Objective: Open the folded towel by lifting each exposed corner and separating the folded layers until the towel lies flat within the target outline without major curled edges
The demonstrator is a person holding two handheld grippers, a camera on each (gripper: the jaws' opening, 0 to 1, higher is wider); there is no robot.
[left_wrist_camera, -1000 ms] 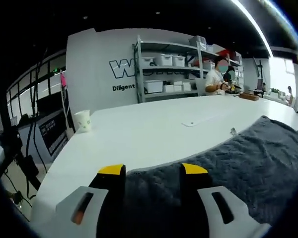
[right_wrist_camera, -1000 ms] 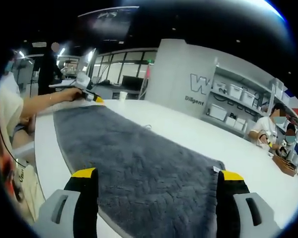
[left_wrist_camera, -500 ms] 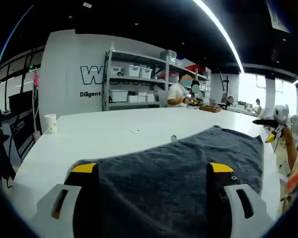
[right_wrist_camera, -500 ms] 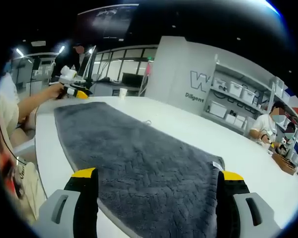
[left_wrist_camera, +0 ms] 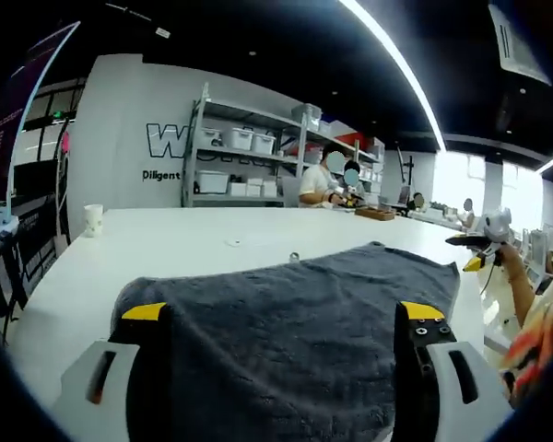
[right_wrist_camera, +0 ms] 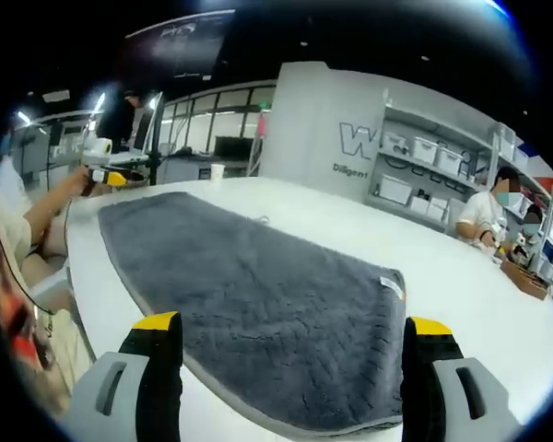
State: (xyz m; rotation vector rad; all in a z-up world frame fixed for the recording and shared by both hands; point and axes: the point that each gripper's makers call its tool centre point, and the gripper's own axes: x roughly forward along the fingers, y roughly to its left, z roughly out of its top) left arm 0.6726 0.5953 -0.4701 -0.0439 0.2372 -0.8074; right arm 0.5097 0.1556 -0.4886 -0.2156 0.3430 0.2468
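A dark grey towel point(left_wrist_camera: 332, 276) lies spread out on the white table point(left_wrist_camera: 194, 253), one flat layer with a small tag point(right_wrist_camera: 390, 287) at one corner. In the left gripper view my left gripper point(left_wrist_camera: 284, 313) is open above the towel's near end, with nothing between its yellow-tipped jaws. My right gripper point(left_wrist_camera: 477, 254) shows at the far right, held in a hand just past the towel's far end. In the right gripper view my right gripper point(right_wrist_camera: 293, 324) is open over the towel point(right_wrist_camera: 249, 285). The left gripper point(right_wrist_camera: 111, 175) is off the towel's far corner.
A paper cup point(left_wrist_camera: 93, 219) stands near the table's far left edge. A small white card point(left_wrist_camera: 232, 242) and a tiny object point(left_wrist_camera: 295, 257) lie beyond the towel. Shelves with white bins point(left_wrist_camera: 249, 166) line the back wall. A person point(right_wrist_camera: 488, 216) sits at the far end.
My left gripper's jaws have spread wide and drawn back off the towel's edge. In the right gripper view the left gripper has lifted away from the towel's far corner.
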